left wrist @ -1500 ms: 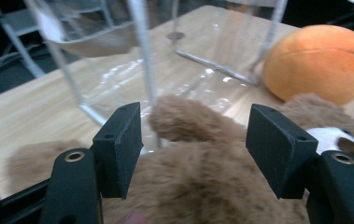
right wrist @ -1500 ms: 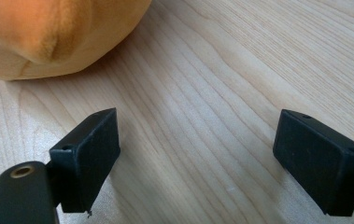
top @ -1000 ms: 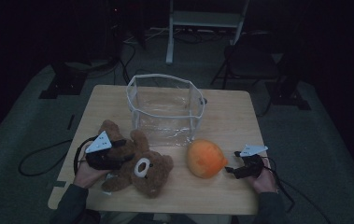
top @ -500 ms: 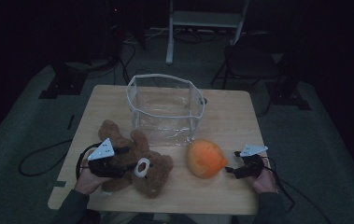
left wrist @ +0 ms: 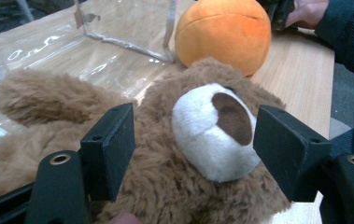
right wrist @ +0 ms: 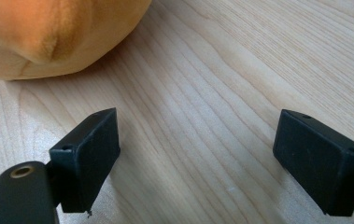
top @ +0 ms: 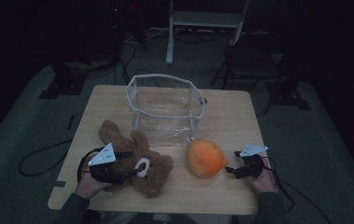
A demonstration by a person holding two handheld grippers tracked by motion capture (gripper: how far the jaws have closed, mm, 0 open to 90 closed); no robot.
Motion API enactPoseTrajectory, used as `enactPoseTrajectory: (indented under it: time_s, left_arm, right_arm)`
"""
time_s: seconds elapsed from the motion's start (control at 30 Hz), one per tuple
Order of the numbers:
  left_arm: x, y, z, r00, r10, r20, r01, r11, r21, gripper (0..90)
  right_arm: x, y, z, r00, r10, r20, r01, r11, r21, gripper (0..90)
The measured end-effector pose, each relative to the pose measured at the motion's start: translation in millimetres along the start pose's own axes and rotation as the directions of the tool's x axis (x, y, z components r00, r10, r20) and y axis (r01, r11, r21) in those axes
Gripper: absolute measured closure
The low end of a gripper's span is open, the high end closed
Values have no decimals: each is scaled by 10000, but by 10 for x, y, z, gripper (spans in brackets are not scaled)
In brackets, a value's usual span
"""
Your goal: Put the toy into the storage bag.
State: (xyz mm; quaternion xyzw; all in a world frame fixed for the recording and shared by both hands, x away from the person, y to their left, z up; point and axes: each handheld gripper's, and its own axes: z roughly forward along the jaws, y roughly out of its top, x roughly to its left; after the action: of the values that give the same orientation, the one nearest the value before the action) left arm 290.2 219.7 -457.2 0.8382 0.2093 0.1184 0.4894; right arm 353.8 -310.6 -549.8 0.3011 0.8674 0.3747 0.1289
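Note:
A brown teddy bear (top: pixel 153 170) lies on its back at the front left of the wooden table (top: pixel 230 116). My left gripper (top: pixel 131 163) reaches in from the left with the bear's head between its jaws. In the left gripper view the white snout (left wrist: pixel 202 121) sits between them. Those jaws have just been opening, and a gap shows beside the right pad, so my left gripper (left wrist: pixel 193 140) is open. An orange plush ball (top: pixel 205 158) rests at the front right. My right gripper (top: pixel 230 162) stands open just right of the ball (right wrist: pixel 48 32), over bare wood (right wrist: pixel 195 154).
A clear plastic box (top: pixel 163 79) with a white rim stands open-topped behind the bear and ball, at mid table; its wall (left wrist: pixel 118 28) also appears beyond the bear. Cables trail off both front corners. Chairs and stands line the dark floor behind.
My left gripper has shifted slightly toward the table's front and right, onto the bear's head. The right gripper, the ball and the box have stayed put.

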Motion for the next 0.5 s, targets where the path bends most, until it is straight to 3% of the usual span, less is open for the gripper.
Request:
enactPoseTrajectory:
  time_s: [0.33, 0.5]
  left_arm:
    - [-57, -7, 169, 9984, 264, 494, -272, 9995, 144, 251]
    - [-107, -8, 277, 9945, 705, 773, -753, 9953, 616, 235]
  right_arm:
    - [0, 0, 0, 10000, -2, -1, 2, 10000, -5, 139]
    - [0, 0, 0, 10000, -2, -1, 2, 10000, -4, 139]
